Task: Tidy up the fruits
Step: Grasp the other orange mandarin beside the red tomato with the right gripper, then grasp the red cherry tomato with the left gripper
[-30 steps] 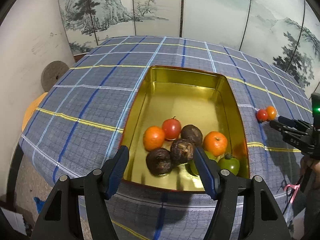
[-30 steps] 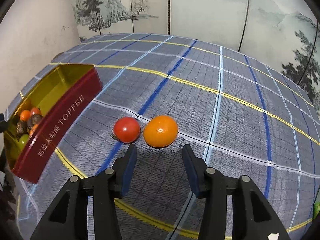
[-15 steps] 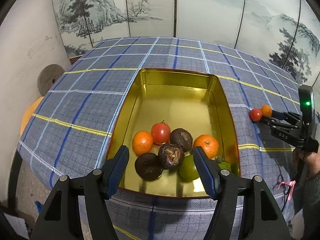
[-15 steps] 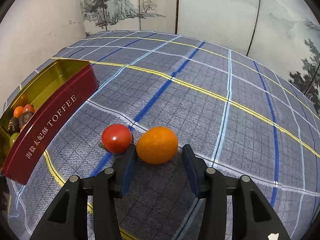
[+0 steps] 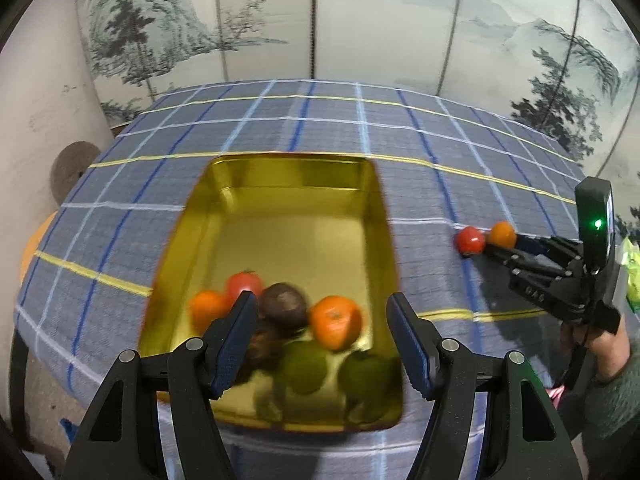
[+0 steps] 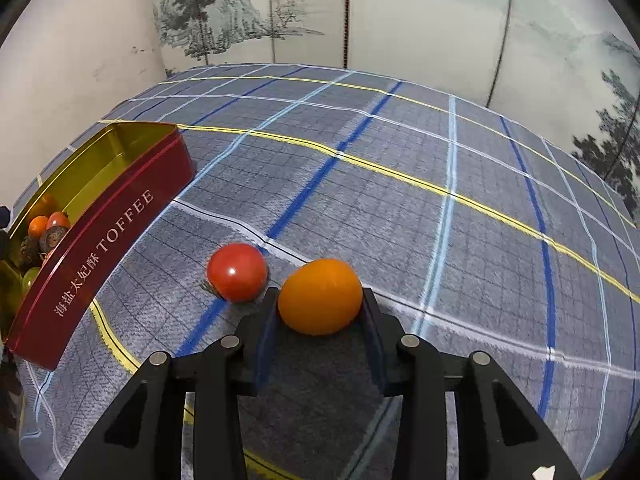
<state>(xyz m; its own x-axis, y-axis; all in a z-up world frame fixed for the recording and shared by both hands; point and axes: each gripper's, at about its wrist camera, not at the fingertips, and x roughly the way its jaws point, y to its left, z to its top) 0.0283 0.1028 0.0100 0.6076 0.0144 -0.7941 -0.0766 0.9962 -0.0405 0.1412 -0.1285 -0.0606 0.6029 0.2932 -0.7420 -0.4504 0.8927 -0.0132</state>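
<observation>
Red tin (image 6: 108, 236) gold inside, blue plaid tablecloth (image 6: 400, 200), orange fruit (image 6: 320, 296)

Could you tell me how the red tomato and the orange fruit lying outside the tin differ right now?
The orange fruit sits clamped between the right gripper's jaws, while the red tomato lies free beside it. The tomato is round, glossy and smaller; the orange fruit is egg-shaped and matte. Both rest on the checked tablecloth.

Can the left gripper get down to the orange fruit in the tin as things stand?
Probably yes. The left gripper hangs open over the tin, the orange fruit lies between its jaws with nothing on top, though neighbouring fruits crowd it.
</observation>
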